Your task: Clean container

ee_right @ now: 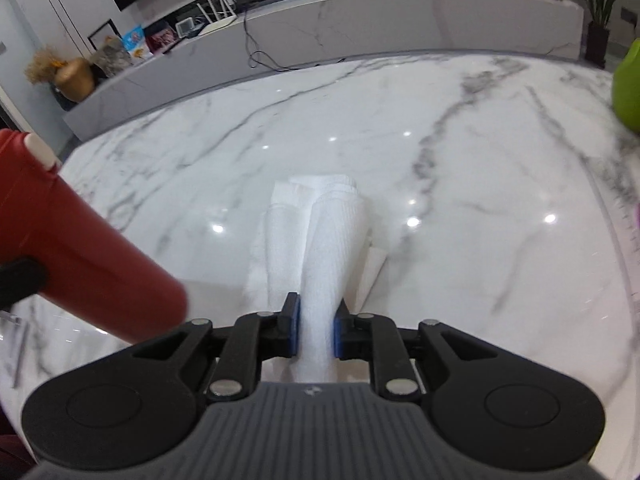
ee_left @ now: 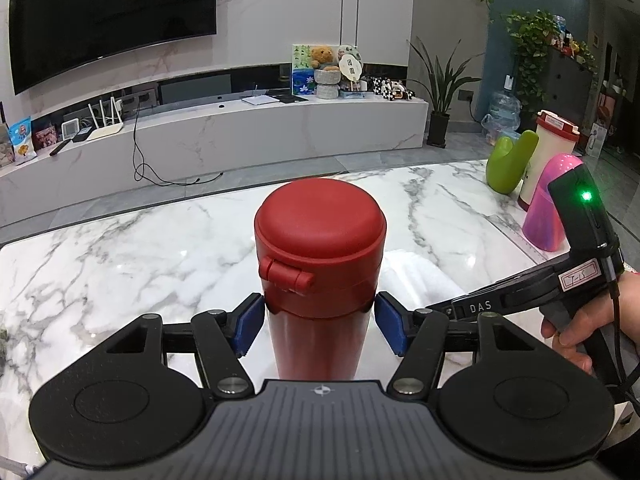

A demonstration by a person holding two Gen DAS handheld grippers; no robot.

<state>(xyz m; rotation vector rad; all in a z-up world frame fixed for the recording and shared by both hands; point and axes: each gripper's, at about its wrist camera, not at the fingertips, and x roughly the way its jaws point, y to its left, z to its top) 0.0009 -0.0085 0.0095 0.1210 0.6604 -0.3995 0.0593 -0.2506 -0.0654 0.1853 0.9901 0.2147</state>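
Observation:
A red flask (ee_left: 320,264) with a closed red flip lid stands between the blue pads of my left gripper (ee_left: 320,320), which is shut on its body just below the lid. In the right wrist view the flask (ee_right: 80,248) shows at the left, off the marble table (ee_right: 440,160). My right gripper (ee_right: 316,328) is shut on a folded white cloth (ee_right: 332,240), whose far end hangs over the table. The right gripper's body (ee_left: 576,248) shows at the right of the left wrist view, beside the flask.
On the table's right side stand a green vase (ee_left: 510,164), a white cup with a red lid (ee_left: 552,152) and a pink container (ee_left: 552,204). A low TV console (ee_left: 240,128) with a wall TV (ee_left: 108,16) lies beyond the table's far edge.

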